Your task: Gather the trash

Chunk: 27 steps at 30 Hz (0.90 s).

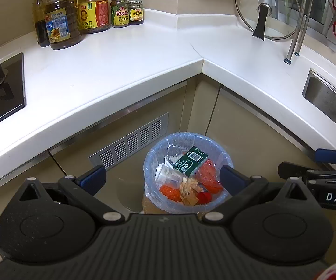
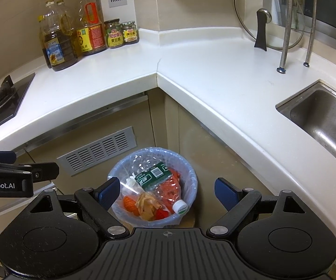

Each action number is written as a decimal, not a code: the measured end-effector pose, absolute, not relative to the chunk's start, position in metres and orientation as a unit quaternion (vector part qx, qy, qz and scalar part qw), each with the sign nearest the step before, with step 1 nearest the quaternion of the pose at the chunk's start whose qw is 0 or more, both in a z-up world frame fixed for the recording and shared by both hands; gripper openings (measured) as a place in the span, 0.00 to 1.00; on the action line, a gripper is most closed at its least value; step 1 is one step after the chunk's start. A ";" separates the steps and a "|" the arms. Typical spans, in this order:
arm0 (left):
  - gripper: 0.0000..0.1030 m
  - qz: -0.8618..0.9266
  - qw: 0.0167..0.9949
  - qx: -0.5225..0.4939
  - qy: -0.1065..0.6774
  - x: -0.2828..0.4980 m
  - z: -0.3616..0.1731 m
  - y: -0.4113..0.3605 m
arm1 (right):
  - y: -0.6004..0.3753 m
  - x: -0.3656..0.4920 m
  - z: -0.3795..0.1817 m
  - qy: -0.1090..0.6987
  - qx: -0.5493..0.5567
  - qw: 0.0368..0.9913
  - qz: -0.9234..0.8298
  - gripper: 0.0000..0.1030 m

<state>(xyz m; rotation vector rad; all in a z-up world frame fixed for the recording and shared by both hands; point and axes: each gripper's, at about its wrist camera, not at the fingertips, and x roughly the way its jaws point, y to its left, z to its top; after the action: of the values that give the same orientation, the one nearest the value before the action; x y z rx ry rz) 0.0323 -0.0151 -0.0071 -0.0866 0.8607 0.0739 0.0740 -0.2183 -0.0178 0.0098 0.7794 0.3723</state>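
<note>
Ribbed black plastic of each gripper body fills the foreground of its own view, with blue-padded fingers splayed wide beyond it. Both the left gripper (image 1: 163, 175) and the right gripper (image 2: 166, 190) stand released, nothing between their pads, and both tilt down toward the floor, which suits a look into the bin rather than a reach for the bench.

Below them, tucked into the inner corner of the cabinets, sits the small round wastebasket lined with a thin, crinkled, translucent blue plastic bag (image 1: 150, 161). The collected trash lies inside it: a crushed clear plastic bottle with a green label and white cap (image 2: 155, 175), crumpled white tissue (image 1: 166, 172), a wrinkled tan paper wrapper (image 2: 148, 206) and soft orange-red scraps (image 1: 208, 173). The liner is folded over the rim, probably so it can be lifted out in one piece.

The smooth, glossy white L-shaped bench (image 1: 125, 56) appears bare of litter; amber oil bottles (image 1: 61, 18) and jars stand at the back wall. A glass pot lid (image 1: 267, 9) leans upright by the brushed-steel sink (image 2: 324, 116). Judging from this, collecting seems largely done.
</note>
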 end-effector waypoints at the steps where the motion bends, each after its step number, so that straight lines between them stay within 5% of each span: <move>1: 1.00 0.036 0.907 -0.042 0.417 0.032 -0.007 -0.015 | -0.218 0.074 -0.018 0.378 0.005 0.908 0.180 0.85; 27: 1.00 0.036 0.906 -0.042 0.419 0.034 -0.011 -0.013 | -0.214 0.076 -0.021 0.381 0.004 0.907 0.180 0.85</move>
<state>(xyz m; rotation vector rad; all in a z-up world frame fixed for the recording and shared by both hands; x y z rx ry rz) 0.0338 -0.0130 -0.0105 -0.0858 0.8661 0.0752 0.0764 -0.2143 -0.0214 0.0076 0.7856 0.3709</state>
